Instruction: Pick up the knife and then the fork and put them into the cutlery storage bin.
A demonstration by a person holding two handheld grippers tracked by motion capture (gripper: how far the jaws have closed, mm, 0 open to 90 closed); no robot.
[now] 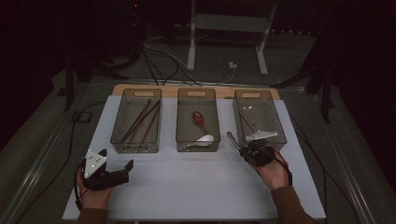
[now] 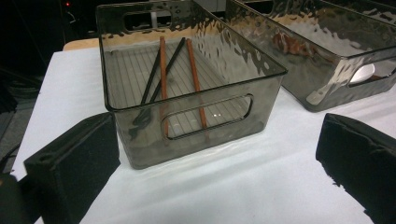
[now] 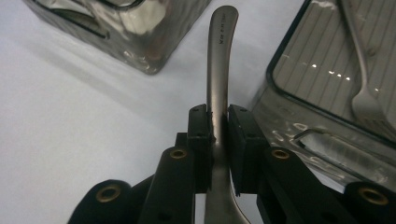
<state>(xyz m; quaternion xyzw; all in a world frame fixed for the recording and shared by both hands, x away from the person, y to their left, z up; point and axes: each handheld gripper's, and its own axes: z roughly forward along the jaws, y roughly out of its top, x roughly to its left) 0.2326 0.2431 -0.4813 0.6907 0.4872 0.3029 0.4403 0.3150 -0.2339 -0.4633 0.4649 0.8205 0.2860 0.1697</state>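
We have the right gripper [image 3: 217,122] pinching a metal utensil [image 3: 219,70] by its handle at centre frame of the right gripper view, just beside the right bin [image 3: 327,79] that holds a fork [image 3: 366,100]. It looks stiff, light and slippery (polished steel), so gripping mid-handle seems wise. Our left gripper [image 2: 219,154] is spread, empty.

The metal utensil handle [image 3: 219,70] is slim, silver and slightly curved. It is clamped between black pads, pointing forward above the white table [image 3: 70,116], beside the right bin [image 3: 299,98].
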